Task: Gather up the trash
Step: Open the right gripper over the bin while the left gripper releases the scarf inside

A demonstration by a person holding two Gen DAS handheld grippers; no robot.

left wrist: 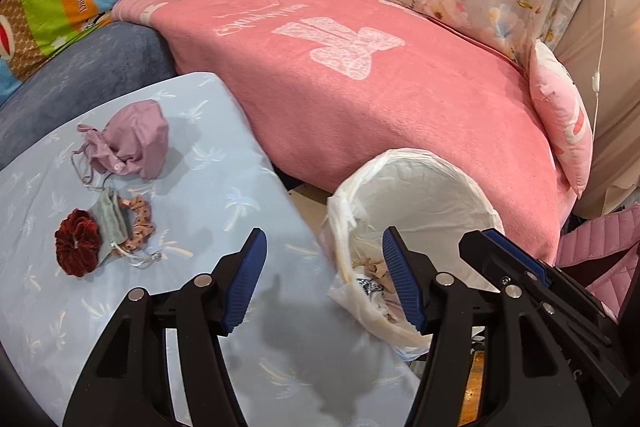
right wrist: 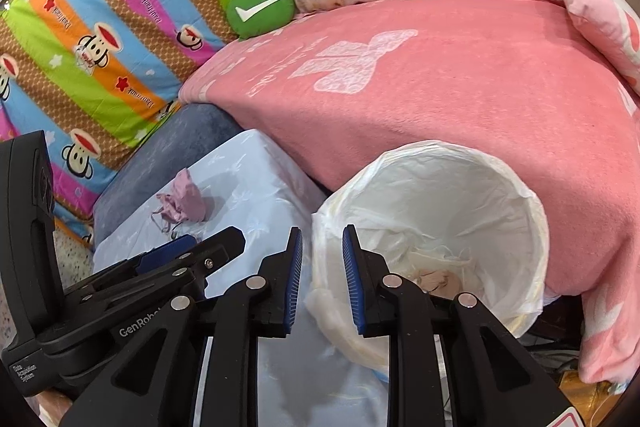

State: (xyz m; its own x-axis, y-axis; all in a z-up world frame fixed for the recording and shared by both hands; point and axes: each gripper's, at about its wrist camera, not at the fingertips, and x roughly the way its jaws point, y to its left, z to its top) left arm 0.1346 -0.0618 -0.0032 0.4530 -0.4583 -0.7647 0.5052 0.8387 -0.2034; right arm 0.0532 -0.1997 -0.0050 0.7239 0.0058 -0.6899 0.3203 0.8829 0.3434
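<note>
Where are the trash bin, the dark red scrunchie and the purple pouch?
trash bin (right wrist: 480, 163): right wrist view, far rim.
dark red scrunchie (left wrist: 77, 242): left wrist view, its middle.
purple pouch (left wrist: 138, 137): left wrist view, its body.

A table covered with a pale blue cloth printed with faint palm trees sits ahead of and below the left hand-held gripper. Four small things lie on the cloth, ahead and to the left of that gripper. Farthest away is a lilac drawstring pouch, its cords trailing toward the gripper. Nearer lies a grey drawstring pouch, with a peach dotted scrunchie touching its right side and a dark red velvet scrunchie touching its left side. The cloth nearest the gripper is bare and shadowed.
</note>
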